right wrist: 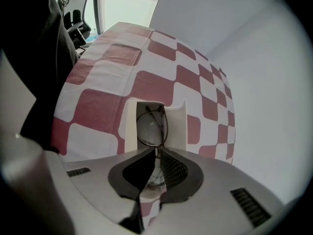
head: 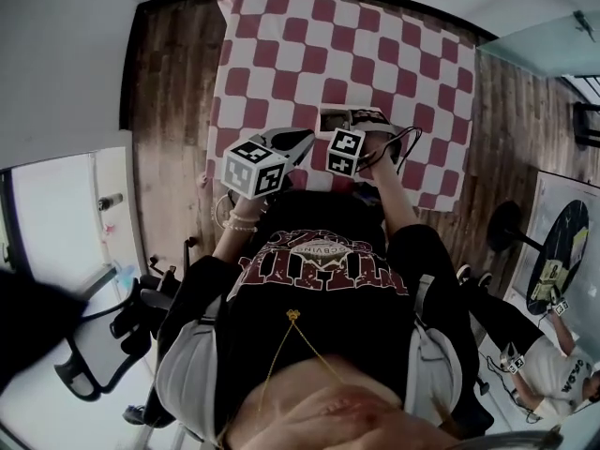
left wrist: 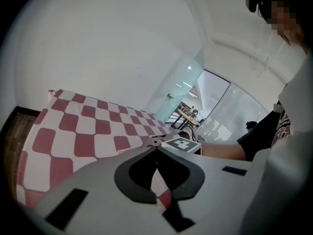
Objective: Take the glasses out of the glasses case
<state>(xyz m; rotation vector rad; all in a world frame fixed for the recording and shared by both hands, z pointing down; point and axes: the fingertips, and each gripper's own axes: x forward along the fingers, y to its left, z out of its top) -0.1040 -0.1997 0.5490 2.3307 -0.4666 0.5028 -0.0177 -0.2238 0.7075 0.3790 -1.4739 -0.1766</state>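
A white glasses case (right wrist: 178,125) lies open on the red-and-white checked cloth (right wrist: 102,106), with dark-rimmed glasses (right wrist: 151,126) inside it. My right gripper (right wrist: 156,152) is shut on the glasses at the bridge; one lens shows beyond the jaws and the other between them. In the head view the case (head: 337,118) sits near the table's front edge, with the right gripper (head: 354,123) over it. My left gripper (head: 303,140) hangs just left of the case. Its jaws meet at the tips (left wrist: 156,149) with nothing between them.
The checked table (head: 309,45) stands against a white wall, with wooden floor on both sides. An office chair (head: 103,331) is at the lower left. Another person (head: 553,368) sits at the lower right.
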